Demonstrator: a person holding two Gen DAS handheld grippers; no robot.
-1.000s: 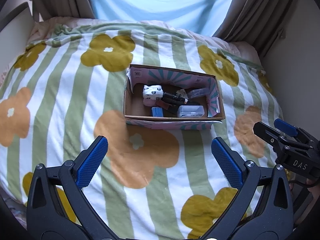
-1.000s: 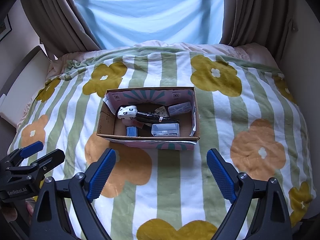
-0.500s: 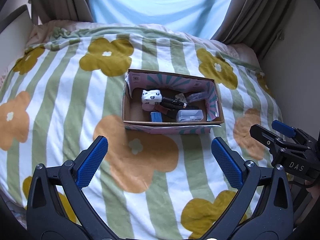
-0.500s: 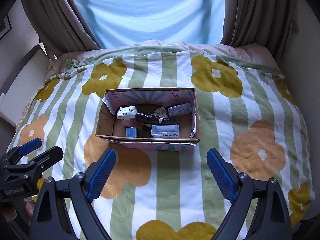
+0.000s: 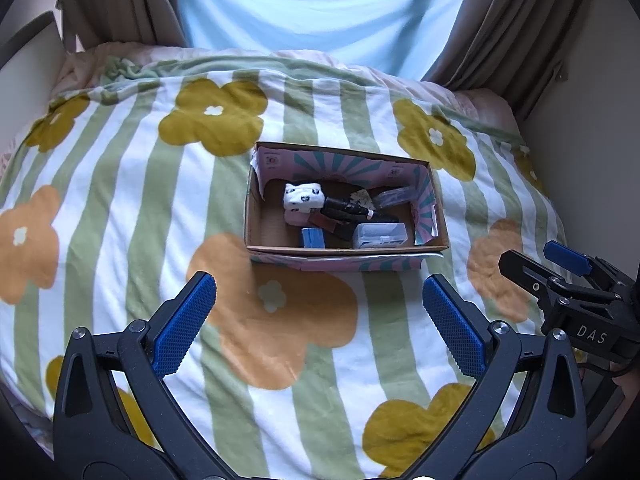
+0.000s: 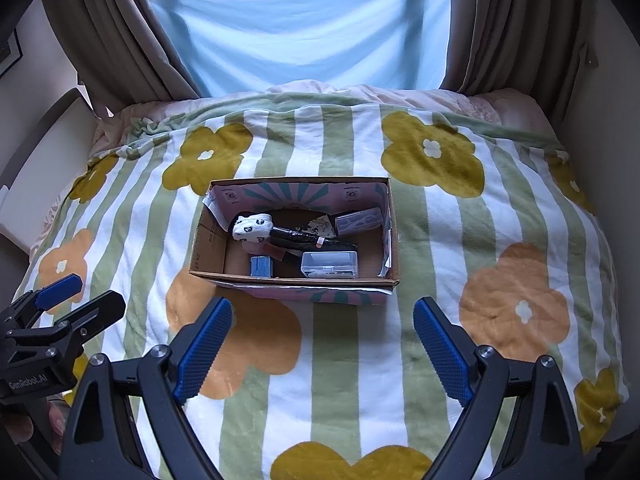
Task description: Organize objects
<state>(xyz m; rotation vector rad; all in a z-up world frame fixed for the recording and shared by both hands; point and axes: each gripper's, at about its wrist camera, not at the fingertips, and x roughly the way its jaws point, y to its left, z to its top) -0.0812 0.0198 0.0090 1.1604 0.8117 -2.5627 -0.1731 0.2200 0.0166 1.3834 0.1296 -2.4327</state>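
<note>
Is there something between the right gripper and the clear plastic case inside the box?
Only the near wall of the cardboard box. The clear plastic case lies just behind it. The right gripper hangs open over bare blanket, so it must go over the wall.

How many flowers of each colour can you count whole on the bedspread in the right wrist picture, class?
Mustard flowers: 2
Orange flowers: 2
Total: 4, counting only whole flowers on the bedspread; those cut by edges, grippers or the cardboard box are left out.
</note>
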